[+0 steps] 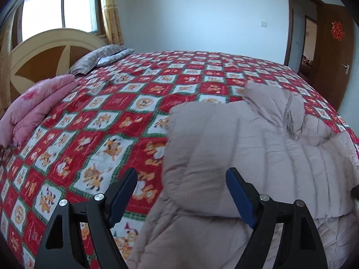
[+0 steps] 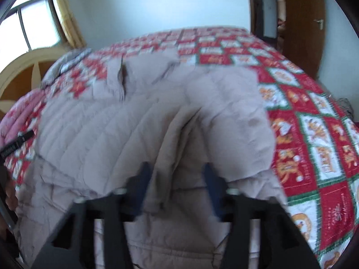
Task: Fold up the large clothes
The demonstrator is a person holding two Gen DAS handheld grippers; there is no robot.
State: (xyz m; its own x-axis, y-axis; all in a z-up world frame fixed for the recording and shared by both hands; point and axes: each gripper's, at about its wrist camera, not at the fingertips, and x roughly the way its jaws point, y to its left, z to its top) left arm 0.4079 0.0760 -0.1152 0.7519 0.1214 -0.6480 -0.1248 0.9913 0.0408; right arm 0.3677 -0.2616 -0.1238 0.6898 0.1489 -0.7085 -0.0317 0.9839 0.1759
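A pale beige quilted down jacket (image 1: 258,148) lies on the bed, its zipped collar toward the far side and a sleeve folded over the body. My left gripper (image 1: 181,174) is open just above the jacket's left edge, holding nothing. In the blurred right wrist view the jacket (image 2: 107,132) fills the middle. My right gripper (image 2: 176,170) has its jaws partly apart, with a bunched fold of jacket fabric (image 2: 170,148) between them; whether the pads pinch it is unclear.
The bed has a red, white and green patterned cover (image 1: 112,116). A folded pink quilt (image 1: 33,107) and a grey pillow (image 1: 101,58) lie near the headboard (image 1: 44,51). A window is behind it, and an open brown door (image 1: 332,62) is at the right.
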